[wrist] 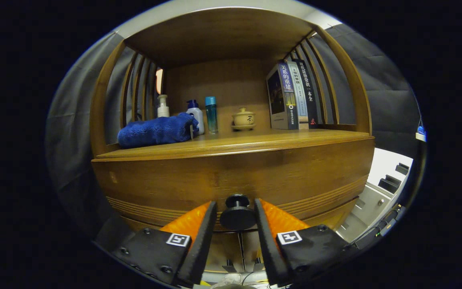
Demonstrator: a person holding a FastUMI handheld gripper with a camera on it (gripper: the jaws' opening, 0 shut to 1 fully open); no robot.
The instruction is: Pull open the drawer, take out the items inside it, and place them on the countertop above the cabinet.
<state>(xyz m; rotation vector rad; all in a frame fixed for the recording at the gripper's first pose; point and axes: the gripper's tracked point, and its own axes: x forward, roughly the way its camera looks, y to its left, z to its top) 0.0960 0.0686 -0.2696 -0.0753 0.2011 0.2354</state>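
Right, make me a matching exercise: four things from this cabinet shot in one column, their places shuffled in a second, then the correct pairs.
Things
1. round black drawer knob
2. rolled blue towel
3. small cream lidded ceramic pot
4. upright row of books

Places
A. against the slatted side, far from the towel
B. between the fingers of the open gripper
C. between the teal-capped bottle and the books
D. in front of the white pump bottle

Pairs: 1-B, 2-D, 3-C, 4-A
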